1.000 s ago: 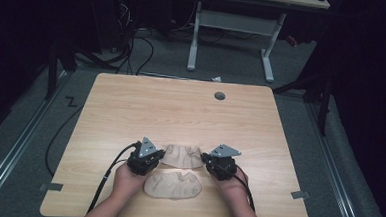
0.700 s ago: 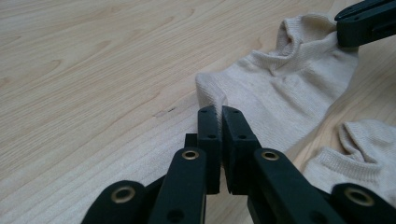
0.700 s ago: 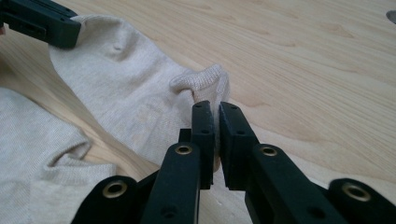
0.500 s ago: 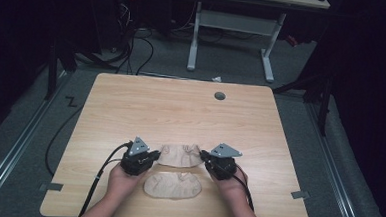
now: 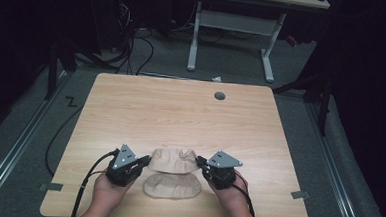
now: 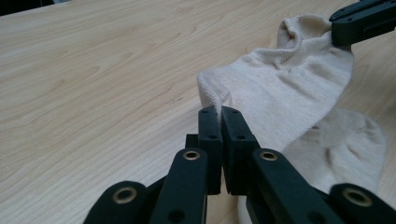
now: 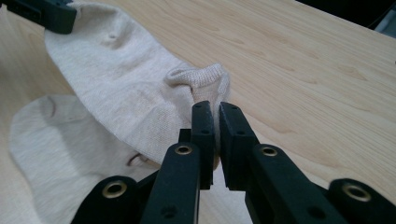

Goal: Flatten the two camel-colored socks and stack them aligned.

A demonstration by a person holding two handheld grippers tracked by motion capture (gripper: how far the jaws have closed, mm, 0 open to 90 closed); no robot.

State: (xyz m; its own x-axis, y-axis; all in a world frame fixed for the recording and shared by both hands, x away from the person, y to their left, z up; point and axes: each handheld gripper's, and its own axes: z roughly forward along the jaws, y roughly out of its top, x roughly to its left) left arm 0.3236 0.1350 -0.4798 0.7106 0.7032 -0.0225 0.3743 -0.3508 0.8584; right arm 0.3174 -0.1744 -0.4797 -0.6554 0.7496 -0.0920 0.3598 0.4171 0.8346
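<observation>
Two beige socks are on the wooden table (image 5: 180, 113) near its front edge. The upper sock (image 5: 173, 159) hangs stretched between both grippers. My left gripper (image 5: 147, 161) is shut on the sock's left end; in the left gripper view the jaws (image 6: 219, 112) pinch a fold of the sock (image 6: 289, 88). My right gripper (image 5: 199, 163) is shut on the other end; in the right gripper view it (image 7: 217, 109) clamps the ribbed cuff of the sock (image 7: 126, 93). The second sock (image 5: 172, 186) lies flat on the table below it (image 6: 345, 144) (image 7: 56, 149).
A grey grommet (image 5: 220, 96) sits near the table's far edge. Tape marks (image 5: 51, 186) (image 5: 299, 194) lie at the front corners. Behind the table stand another desk's white legs (image 5: 193, 38), with cables on the floor (image 5: 134, 45). Each gripper's cable trails back over the front edge.
Both grippers have lifted the upper sock off the table. The left one has moved left and toward the front edge, drawing the sock out between them. The lower sock has not moved.
</observation>
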